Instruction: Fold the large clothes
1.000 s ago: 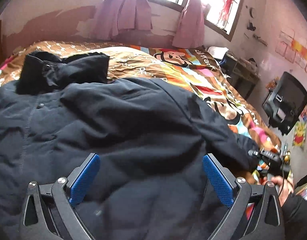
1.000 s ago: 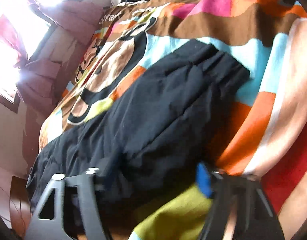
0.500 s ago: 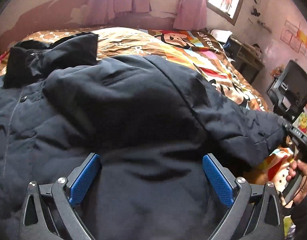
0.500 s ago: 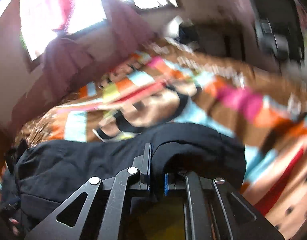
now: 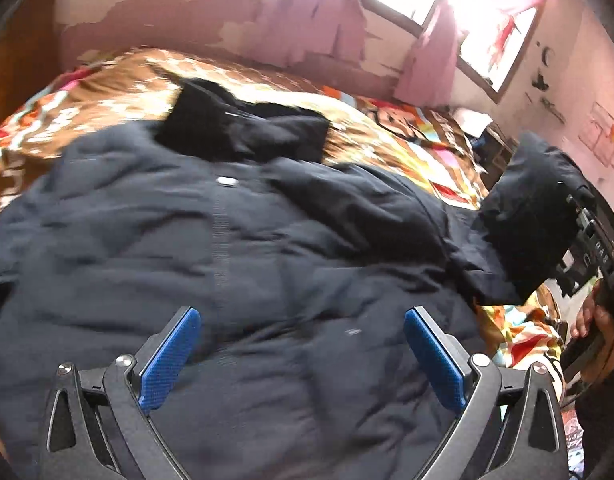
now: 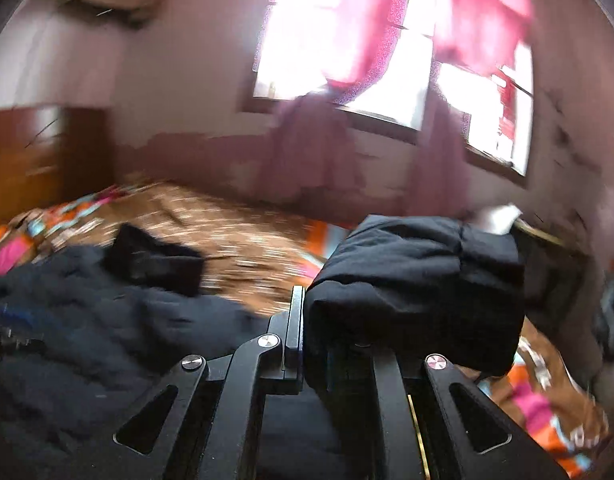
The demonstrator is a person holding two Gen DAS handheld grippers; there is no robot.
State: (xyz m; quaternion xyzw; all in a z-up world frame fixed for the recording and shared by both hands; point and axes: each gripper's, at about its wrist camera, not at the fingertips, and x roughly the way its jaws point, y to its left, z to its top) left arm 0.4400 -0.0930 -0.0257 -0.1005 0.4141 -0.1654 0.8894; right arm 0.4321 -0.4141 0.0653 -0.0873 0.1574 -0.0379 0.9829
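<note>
The big dark padded jacket (image 5: 267,264) lies spread front-up across the bed (image 5: 387,136), collar toward the far wall, its snap placket running down the middle. Nearly all of its body is flat on the colourful patterned bedspread, and the fold has barely started.

Over on the right, the action: the right gripper (image 6: 303,344) has its jaws clamped together on the end of the jacket's right sleeve (image 6: 419,276). The cuff bunches up over the fingers, lifted clear of the bedspread. In the left wrist view the same sleeve end (image 5: 535,216) hangs in the air past the jacket's edge, with the person's hand (image 5: 599,320) on the handle below it. The picture is blurred here, so there is plenty of motion in this lift.

The left gripper (image 5: 303,356) hovers over the lower body of the jacket, blue pads wide apart, nothing between them. Whether the tips touch the cloth I cannot tell.

Where does that leave the job? By my reading this is the opening move: one sleeve picked up, ready to be carried inward across the chest. Not yet done: laying that sleeve down flat, bringing the other sleeve in, which is out of view at the left, then folding the body over itself. The padding looks thick and springy, so the folds may need pressing down to stay.
</note>
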